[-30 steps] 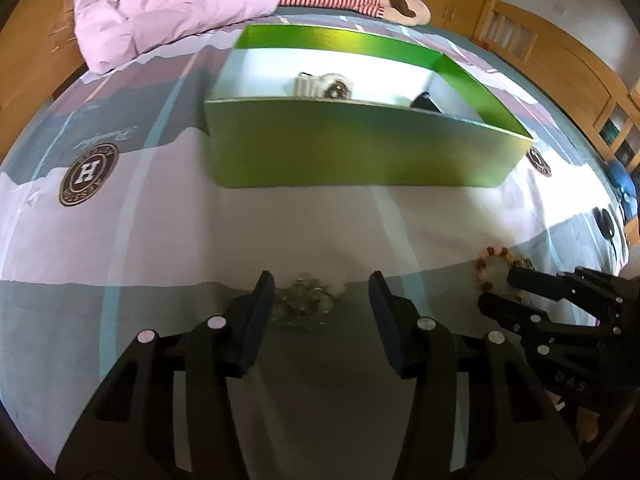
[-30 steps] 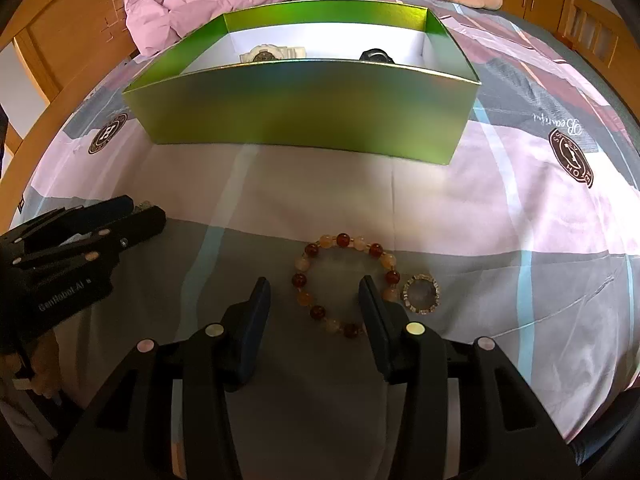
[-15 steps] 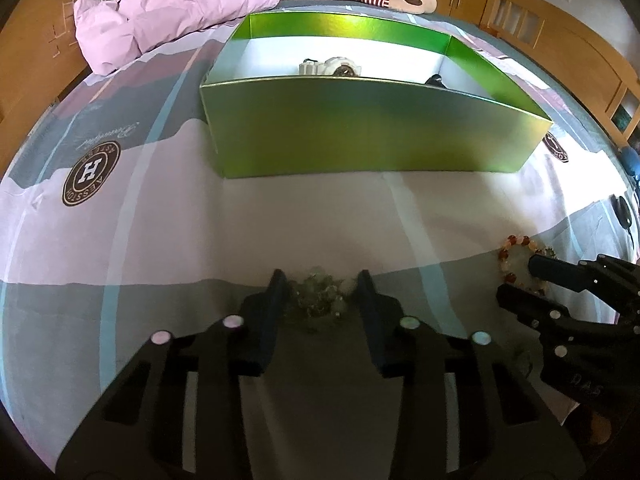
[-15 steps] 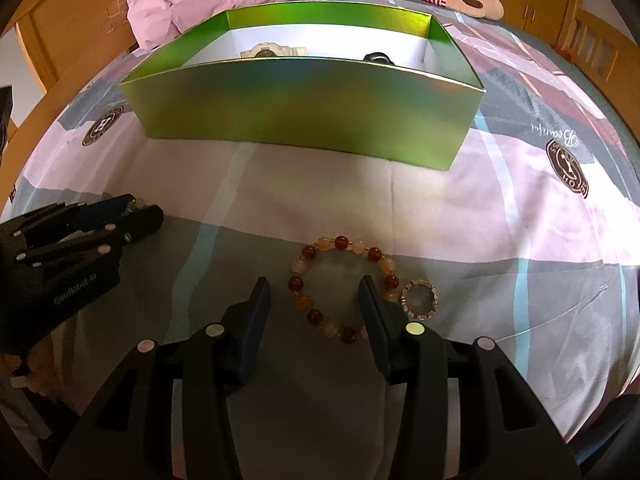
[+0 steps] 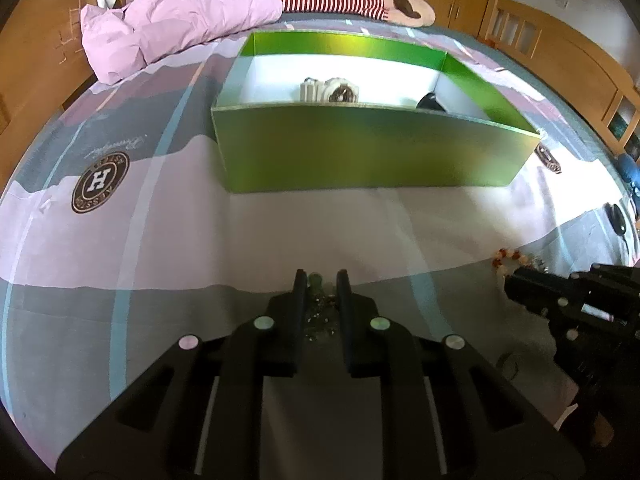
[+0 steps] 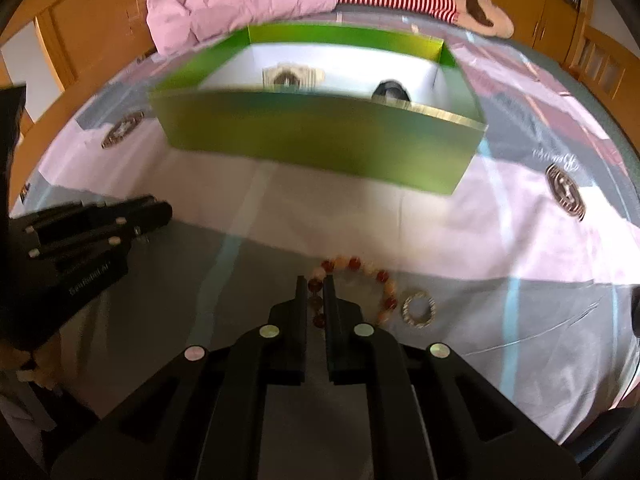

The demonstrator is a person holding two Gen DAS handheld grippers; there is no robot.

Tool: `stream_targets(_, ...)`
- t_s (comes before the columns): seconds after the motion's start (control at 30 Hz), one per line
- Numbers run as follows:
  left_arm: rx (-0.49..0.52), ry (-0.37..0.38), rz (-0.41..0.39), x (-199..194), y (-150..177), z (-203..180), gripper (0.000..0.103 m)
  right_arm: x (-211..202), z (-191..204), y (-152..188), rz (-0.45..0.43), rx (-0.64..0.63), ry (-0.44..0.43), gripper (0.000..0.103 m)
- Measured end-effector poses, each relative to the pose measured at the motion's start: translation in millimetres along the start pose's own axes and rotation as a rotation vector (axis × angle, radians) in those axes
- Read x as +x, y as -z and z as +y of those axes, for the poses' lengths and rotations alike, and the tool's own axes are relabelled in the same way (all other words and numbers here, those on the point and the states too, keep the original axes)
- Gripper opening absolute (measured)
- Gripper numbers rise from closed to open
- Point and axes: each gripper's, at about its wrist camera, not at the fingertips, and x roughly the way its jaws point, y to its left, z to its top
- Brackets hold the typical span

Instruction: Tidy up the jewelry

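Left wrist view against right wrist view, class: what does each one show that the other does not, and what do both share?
Only the left wrist view shows the greenish clear bead piece pinched in the left hand-held gripper, whose jaws have just been closing. Only the right wrist view shows the sparkly ring lying beside the red and cream bead bracelet, and the right hand-held gripper, its jaws also just closing, clamped on the bracelet's left side. Both show the green box holding a white watch.

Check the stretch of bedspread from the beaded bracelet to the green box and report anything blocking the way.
Nothing visible lies between the beaded bracelet and the green box; only bare bedspread. The box's near wall stands tall, so the bracelet must go over it. The rhinestone ring sits off to the side.
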Motion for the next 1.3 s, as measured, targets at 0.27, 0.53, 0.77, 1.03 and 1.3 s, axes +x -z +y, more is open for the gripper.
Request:
stream_targets(0.27,0.021,-0.009,-0.065,-36.4,-15.2,-10.8,0.015,-34.1,-8.3,-21.6,-0.076,0.034,-0.016,0.008)
stream_targets(0.53,0.056,-0.004,-0.201,-100.5,-70.0,-16.9,0.015,-99.4,-21.3,-74.1,-0.25,0.059,-0.041,0.008)
stream_targets(0.77,0.044,0.03,-0.27,-122.2,-146.4,-9.9,0.015,-129.7,-30.9,-142.6,-0.402,0.053,-0.038,0.008)
stream_targets(1.03,-0.067,0.029,-0.066,-9.5,-183.2,16.7,0.015,-20.4,-44.7,-174.7,-0.215,0.103,-0.002,0.008)
stream_targets(1.3,-0.114,0.008,0.042,51.8,-174.9,29.0,0.049,40.0,-36.2,-167.1,-0.117,0.066,0.046,0.052)
